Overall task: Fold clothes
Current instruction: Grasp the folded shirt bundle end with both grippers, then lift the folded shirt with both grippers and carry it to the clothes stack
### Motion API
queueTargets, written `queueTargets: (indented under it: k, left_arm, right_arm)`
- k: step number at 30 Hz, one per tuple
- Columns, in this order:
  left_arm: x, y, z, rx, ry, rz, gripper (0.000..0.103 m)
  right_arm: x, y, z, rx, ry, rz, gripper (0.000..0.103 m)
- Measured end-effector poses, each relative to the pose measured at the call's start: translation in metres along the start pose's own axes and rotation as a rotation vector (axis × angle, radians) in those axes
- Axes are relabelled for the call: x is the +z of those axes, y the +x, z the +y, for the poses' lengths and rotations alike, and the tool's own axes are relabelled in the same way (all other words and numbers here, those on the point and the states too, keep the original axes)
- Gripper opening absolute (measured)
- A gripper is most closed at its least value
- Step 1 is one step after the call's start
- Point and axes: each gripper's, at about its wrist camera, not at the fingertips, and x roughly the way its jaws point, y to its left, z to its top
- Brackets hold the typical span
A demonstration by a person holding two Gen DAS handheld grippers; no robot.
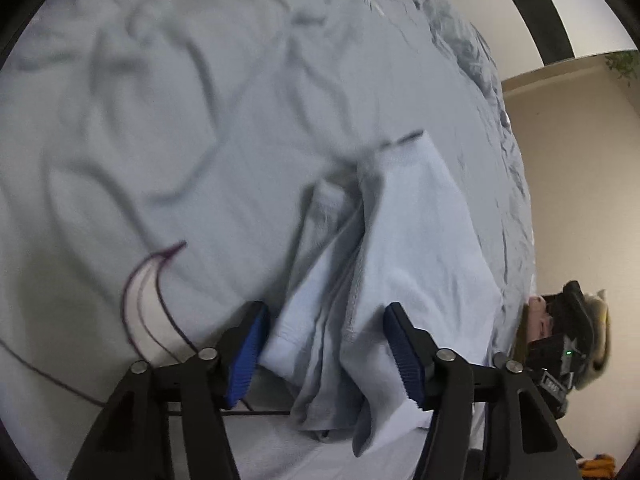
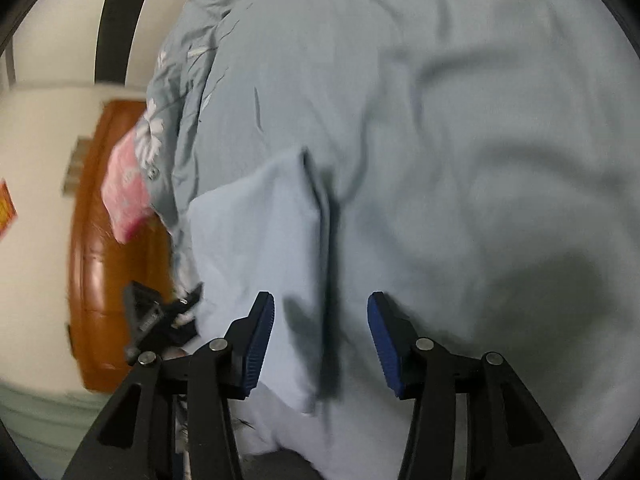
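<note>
Looking along the left tongs (image 1: 326, 350), we see their blue pads (image 1: 248, 354) standing wide apart at the lower centre of the frame, with the pale blue garment (image 1: 416, 248) bunched between them. The cloth touches or nearly touches the inner face of the left pad, while a small gap shows at the right pad; nothing is pinched. From there the garment runs up toward the middle of the frame, its stitched hem in a fold just right of centre, and it lies on the grey-blue bedsheet (image 1: 180, 120), which fills most of the view in blurred wrinkles. A white piece with thin dark purple lines (image 1: 148, 304) sits on the sheet at the lower left, just beside the left pad. At the right edge we make out the other black tool (image 1: 560, 344), blurred, against a beige wall (image 1: 572, 160).

In the right wrist view, the right tongs (image 2: 320, 346) are likewise spread apart and grip nothing. The pale blue garment (image 2: 256, 248) lies under and ahead of them, its dark folded edge running up from between the pads to mid-frame. The bedsheet (image 2: 480, 140) covers the right half. At the left we see a floral quilt (image 2: 180, 120), something pink (image 2: 128, 196) and a brown leather headboard (image 2: 100, 260).
</note>
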Motion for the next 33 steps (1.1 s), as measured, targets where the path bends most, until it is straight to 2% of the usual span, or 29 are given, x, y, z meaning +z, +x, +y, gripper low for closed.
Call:
queueTargets:
  k: [3,5,7,10,11,12,14,16,22,27,33]
  left_arm:
    - [0.000,0.000,0.002,-0.043,-0.010,-0.001,0.067]
    - [-0.001,0.001,0.003,-0.100,-0.023,0.002,0.066]
    - [-0.004,0.004,0.002,-0.127,-0.026,0.003,0.064]
    - [-0.010,0.006,0.004,-0.141,-0.042,0.002,0.044]
    - [-0.012,0.007,0.005,-0.152,-0.053,0.004,0.028]
    - [-0.014,0.007,0.004,-0.150,-0.058,-0.001,0.022]
    - [-0.018,0.004,0.000,-0.146,-0.066,-0.018,0.017]
    - [-0.023,-0.001,-0.007,-0.152,-0.072,-0.040,0.014]
    - [-0.048,-0.041,-0.050,-0.187,0.006,-0.081,0.013]
    - [-0.075,-0.081,-0.092,-0.223,0.095,-0.109,0.013]
    - [-0.107,-0.124,-0.184,-0.240,0.303,-0.183,0.013]
  right_arm:
    - [-0.013,0.017,0.007,0.002,0.019,-0.019,0.053]
    - [-0.014,0.020,0.010,0.030,0.035,-0.040,0.052]
    - [-0.013,0.023,0.011,0.069,0.057,-0.048,0.047]
    - [-0.016,0.035,0.018,0.059,0.054,-0.034,0.034]
    - [-0.017,0.039,0.020,0.051,0.052,-0.032,0.028]
    - [-0.016,0.041,0.021,0.040,0.054,-0.032,0.023]
    - [-0.016,0.038,0.026,0.014,0.047,-0.028,0.012]
    - [-0.016,0.033,0.033,0.002,0.034,-0.027,0.009]
    - [-0.021,-0.014,0.085,0.012,-0.113,-0.064,0.008]
    - [-0.042,-0.078,0.114,0.016,-0.216,-0.117,0.008]
    - [-0.071,-0.169,0.142,0.023,-0.366,-0.225,0.008]
